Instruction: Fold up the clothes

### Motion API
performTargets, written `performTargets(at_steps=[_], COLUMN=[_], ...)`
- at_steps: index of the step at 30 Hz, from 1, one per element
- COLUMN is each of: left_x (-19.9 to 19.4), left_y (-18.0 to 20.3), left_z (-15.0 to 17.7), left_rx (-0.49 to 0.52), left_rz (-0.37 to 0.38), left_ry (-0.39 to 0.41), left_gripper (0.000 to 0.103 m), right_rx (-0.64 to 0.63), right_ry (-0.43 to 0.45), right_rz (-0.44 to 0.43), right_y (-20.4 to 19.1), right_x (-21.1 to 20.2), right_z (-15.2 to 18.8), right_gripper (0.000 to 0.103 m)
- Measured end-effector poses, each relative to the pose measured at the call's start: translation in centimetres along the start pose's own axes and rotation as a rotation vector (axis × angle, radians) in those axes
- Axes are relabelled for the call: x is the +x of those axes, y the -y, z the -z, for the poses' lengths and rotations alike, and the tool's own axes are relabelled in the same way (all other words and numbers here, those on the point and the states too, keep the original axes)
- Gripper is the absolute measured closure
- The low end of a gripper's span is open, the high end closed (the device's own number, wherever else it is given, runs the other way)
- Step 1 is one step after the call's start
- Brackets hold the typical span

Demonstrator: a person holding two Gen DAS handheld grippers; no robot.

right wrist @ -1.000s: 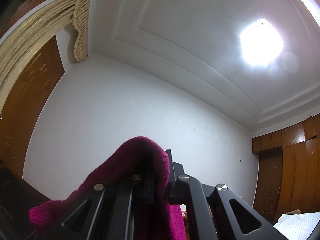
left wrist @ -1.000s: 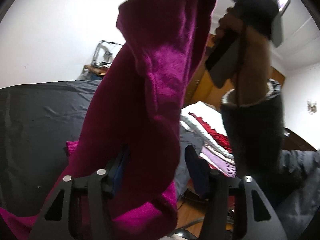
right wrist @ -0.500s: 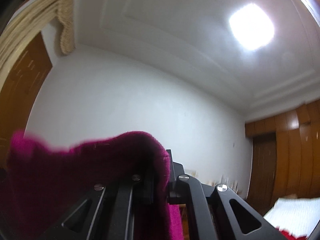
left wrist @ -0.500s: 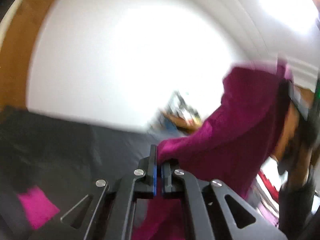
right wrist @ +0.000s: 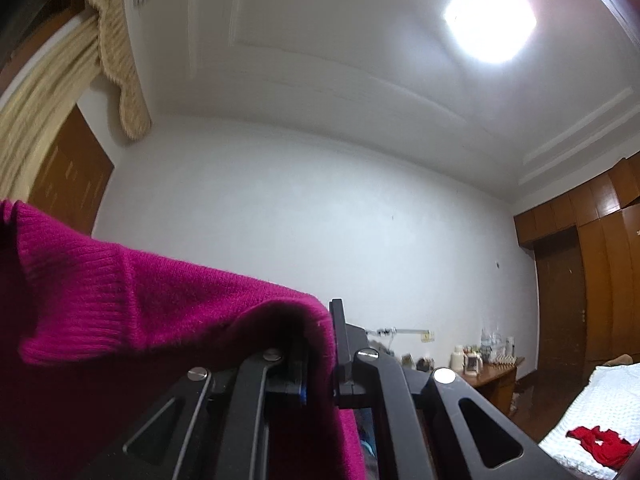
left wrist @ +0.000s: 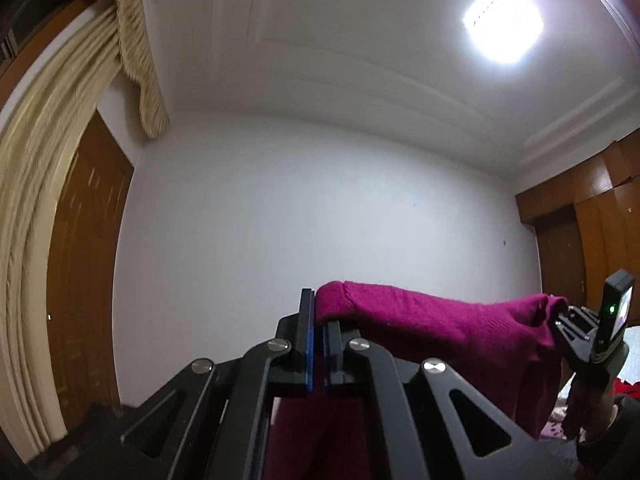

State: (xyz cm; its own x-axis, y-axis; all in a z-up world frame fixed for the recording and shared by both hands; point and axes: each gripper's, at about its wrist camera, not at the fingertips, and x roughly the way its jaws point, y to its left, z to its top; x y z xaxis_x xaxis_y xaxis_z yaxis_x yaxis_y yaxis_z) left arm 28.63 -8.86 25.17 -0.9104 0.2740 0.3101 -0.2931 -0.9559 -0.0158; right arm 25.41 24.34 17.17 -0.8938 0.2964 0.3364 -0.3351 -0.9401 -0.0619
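Between the two grippers, high against the white wall (left wrist: 320, 220), hangs the magenta sweater (left wrist: 440, 324), stretched along its top edge. The left gripper (left wrist: 318, 344) has its jaws together on one end of that edge, knit pinched between the blue-edged pads; the right gripper (right wrist: 324, 368) is likewise clamped on the other end, cloth bulging over its left finger. Both point a little above level toward that wall.

From the left gripper the sweater's long axis runs off to the right, straight to the other tool; from the right gripper it runs off to the left. So the held edge lies crosswise to both, with the body of the garment dropping below the jaws and out of frame. Neither hand is nearer: each has its own corner. My judgement is that the next move, laying the sweater flat or bringing the corners together, depends on keeping this edge level and taut.

Only the left wrist view shows the whole span, ending at the right gripper's body (left wrist: 584, 340) and the hand under it. Only the right wrist view shows the ribbed hem band (right wrist: 72, 280), the desk below the wall (right wrist: 484, 376), and the white bedspread (right wrist: 592, 412) with a red garment (right wrist: 596, 444) on it.
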Motion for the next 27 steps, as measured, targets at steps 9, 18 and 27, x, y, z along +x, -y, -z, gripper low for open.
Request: performTargets(at_steps=[9, 18, 27], left_x=[-9.4, -9.4, -4.7], left_y=[-1.3, -1.9, -2.5], left_z=[-7.0, -6.2, -3.4], left_rx=[0.055, 0.066, 0.145], left_rz=[0.021, -0.040, -0.057], left_ry=[0.233, 0.268, 0.162], left_gripper=[0.096, 0.096, 0.094], right_rx=[0.027, -0.098, -0.182], right_ry=[0.319, 0.488, 0.307], right_rz=[0.021, 0.112, 0.117], right_y=[1.3, -0.8, -2.5], right_x=[-8.0, -11.7, -5.0], right_z=[-6.6, -9.6, -8.5], right_gripper=[0.097, 0.097, 0.097])
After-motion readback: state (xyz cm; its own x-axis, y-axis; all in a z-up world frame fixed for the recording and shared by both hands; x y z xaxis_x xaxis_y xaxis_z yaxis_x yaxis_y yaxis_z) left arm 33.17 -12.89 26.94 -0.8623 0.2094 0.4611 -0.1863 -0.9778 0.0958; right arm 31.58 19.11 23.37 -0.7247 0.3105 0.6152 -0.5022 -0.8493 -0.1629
